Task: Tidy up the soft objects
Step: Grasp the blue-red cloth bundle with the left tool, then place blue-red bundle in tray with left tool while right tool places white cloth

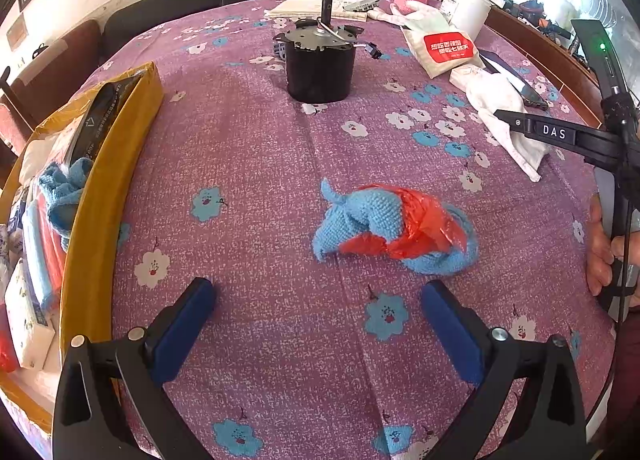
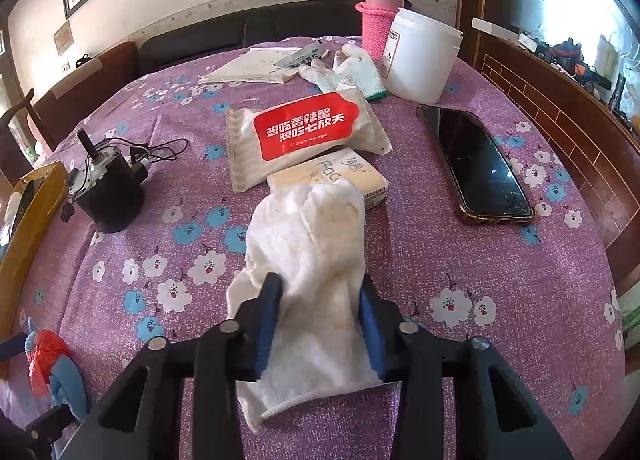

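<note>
Our right gripper [image 2: 320, 316] has its jaws pinching the white towel [image 2: 310, 244] at its near end; the far end drapes over a tissue pack [image 2: 352, 176]. Our left gripper [image 1: 318, 316] hangs with jaws spread above the cloth, the blue towel [image 1: 360, 216] tangled with a red plastic bag [image 1: 424, 228] just ahead. The yellow box [image 1: 116, 164], already holding soft things, sits at left. We should lift the towel clear before carrying, well over the black motor [image 2: 110, 196].
</note>
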The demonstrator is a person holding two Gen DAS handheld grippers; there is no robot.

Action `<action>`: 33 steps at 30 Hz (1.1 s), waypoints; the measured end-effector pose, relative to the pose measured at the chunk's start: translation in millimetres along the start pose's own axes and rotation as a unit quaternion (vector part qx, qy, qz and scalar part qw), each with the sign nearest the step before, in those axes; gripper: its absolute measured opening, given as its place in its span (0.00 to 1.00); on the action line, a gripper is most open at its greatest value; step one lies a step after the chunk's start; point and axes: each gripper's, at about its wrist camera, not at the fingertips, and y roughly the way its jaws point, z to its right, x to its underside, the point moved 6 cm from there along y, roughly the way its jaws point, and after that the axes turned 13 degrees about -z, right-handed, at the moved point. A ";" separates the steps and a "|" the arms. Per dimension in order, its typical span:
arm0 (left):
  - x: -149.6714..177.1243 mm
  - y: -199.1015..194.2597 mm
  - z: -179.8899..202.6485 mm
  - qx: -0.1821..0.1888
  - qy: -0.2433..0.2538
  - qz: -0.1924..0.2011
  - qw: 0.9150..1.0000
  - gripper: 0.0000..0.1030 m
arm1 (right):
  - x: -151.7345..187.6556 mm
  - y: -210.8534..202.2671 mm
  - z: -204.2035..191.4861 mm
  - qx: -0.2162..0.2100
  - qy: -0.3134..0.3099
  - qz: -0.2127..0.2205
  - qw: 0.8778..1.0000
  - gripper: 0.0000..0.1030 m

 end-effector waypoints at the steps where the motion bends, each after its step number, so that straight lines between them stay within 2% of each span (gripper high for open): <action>1: 0.4 -1.0 -0.5 0.005 -0.001 0.002 1.000 1.00 | 0.6 -0.3 1.1 -0.003 0.002 0.000 1.000 0.28; 7: -10.2 -4.2 -1.3 0.045 -0.028 -0.002 0.999 1.00 | 3.0 -4.8 9.5 -0.032 0.016 -0.005 0.999 0.27; 9: -18.9 -4.2 5.1 0.061 -0.026 -0.003 0.998 1.00 | 2.6 -7.6 13.3 -0.058 0.026 -0.003 0.998 0.26; 12: -29.7 -1.9 20.8 0.054 -0.003 0.008 0.999 1.00 | 1.6 -13.0 23.5 -0.112 0.053 0.000 0.992 0.25; 14: -32.7 5.6 33.5 0.047 0.018 0.002 0.999 1.00 | 1.3 -14.4 31.6 -0.145 0.074 -0.001 0.987 0.25; 15: -33.4 7.8 37.8 0.028 0.026 0.001 0.999 0.98 | 1.2 -14.2 35.7 -0.160 0.084 -0.002 0.983 0.25; 16: -33.4 6.8 40.5 0.011 0.033 0.004 0.999 0.80 | 0.8 -13.7 37.8 -0.170 0.091 -0.003 0.981 0.25; 17: -33.3 1.8 42.5 0.004 0.037 0.016 0.999 0.50 | 1.3 -13.6 39.3 -0.179 0.095 -0.006 0.979 0.25; 18: -32.5 -1.4 43.6 0.012 0.038 0.016 0.999 0.48 | 0.9 -13.6 40.1 -0.186 0.099 -0.007 0.978 0.25; 20: -29.9 -8.8 40.9 0.034 0.030 0.021 0.999 0.48 | 0.7 -14.3 40.4 -0.192 0.103 -0.006 0.976 0.25; 22: -25.5 -18.3 34.7 0.033 0.024 0.034 0.999 0.48 | 1.0 -15.5 40.7 -0.190 0.102 -0.005 0.976 0.25; 26: -13.6 -40.1 13.9 0.062 -0.008 0.058 0.996 0.48 | 0.7 -14.7 39.1 -0.197 0.097 -0.010 0.976 0.25; 29: -3.0 -53.0 -6.4 0.081 -0.038 0.070 0.993 0.49 | 0.7 -10.5 36.7 -0.172 0.091 -0.014 0.981 0.30; 33: 17.3 -66.7 -37.8 0.090 -0.073 0.085 0.990 0.49 | -0.7 -6.7 29.4 -0.136 0.073 -0.007 0.988 0.35</action>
